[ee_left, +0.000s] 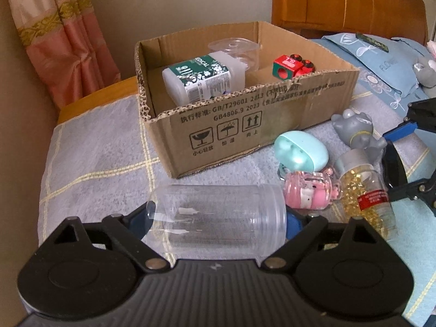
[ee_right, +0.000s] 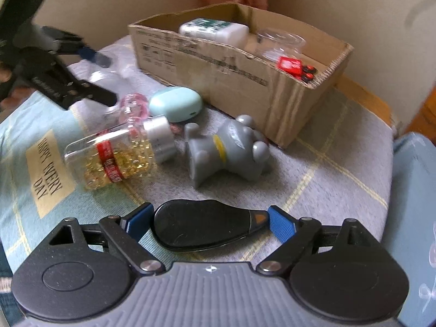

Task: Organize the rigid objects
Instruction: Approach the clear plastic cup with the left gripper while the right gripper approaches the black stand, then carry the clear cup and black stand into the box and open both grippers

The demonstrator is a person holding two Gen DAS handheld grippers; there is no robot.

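Observation:
My left gripper [ee_left: 218,223] is shut on a clear plastic jar [ee_left: 218,218], held sideways in front of the cardboard box [ee_left: 272,125]. The box holds a white bottle with a green label [ee_left: 201,79], a clear cup [ee_left: 234,49] and a red toy [ee_left: 291,66]. My right gripper [ee_right: 209,224] is shut on a flat black oval object [ee_right: 201,226]. On the cloth lie a capsule bottle [ee_right: 117,155], a grey figurine [ee_right: 226,150], a mint case [ee_right: 175,103] and a pink toy [ee_left: 310,192].
The bed is covered by a grey checked cloth [ee_left: 95,150]. A blue pillow [ee_left: 381,62] and a wooden headboard [ee_left: 348,2] stand at the right in the left wrist view. A pink curtain [ee_left: 60,35] hangs at the left.

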